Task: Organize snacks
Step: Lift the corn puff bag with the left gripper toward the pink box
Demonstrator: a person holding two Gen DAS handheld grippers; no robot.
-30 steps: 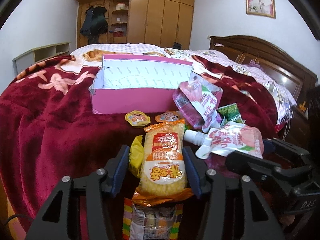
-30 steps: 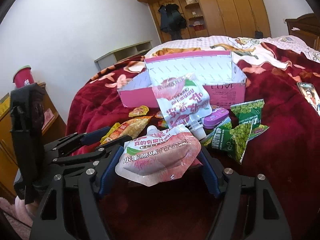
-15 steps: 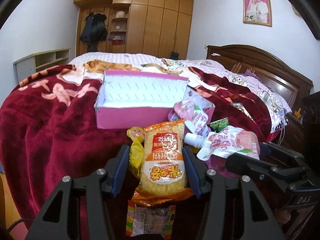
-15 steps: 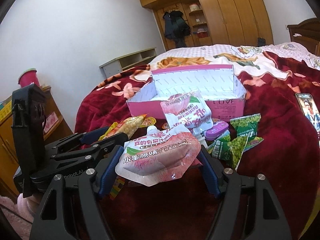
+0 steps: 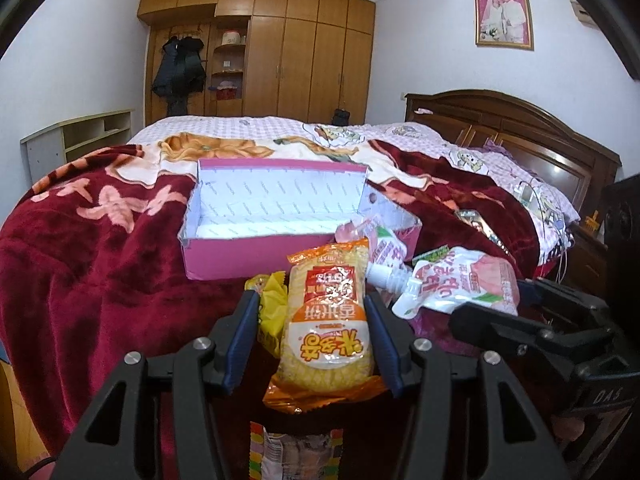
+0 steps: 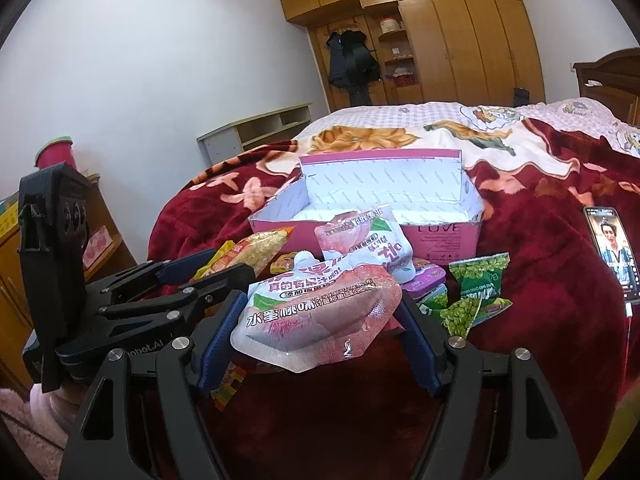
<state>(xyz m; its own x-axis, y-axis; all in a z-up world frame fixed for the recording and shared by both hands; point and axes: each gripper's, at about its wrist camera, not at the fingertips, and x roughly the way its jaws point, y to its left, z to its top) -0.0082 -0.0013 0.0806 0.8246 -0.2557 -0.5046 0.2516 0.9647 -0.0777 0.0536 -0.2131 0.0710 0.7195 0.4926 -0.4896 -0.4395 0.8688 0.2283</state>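
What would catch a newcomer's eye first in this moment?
Each gripper holds a snack above the red blanket: the left gripper grips an orange rice-cracker pack, the right gripper a pink peach jelly pouch. Just beyond them sits the open pink box, with green pea packets to its right.

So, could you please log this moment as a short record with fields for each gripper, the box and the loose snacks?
left gripper: shut on orange rice-cracker packet, lifted above the blanket
right gripper: shut on peach jelly pouch, lifted too
pink box: open on the red blanket, no snacks visible inside
loose snacks: second peach pouch, green pea packets, purple tin, in front of the box
phone: on the blanket, screen lit
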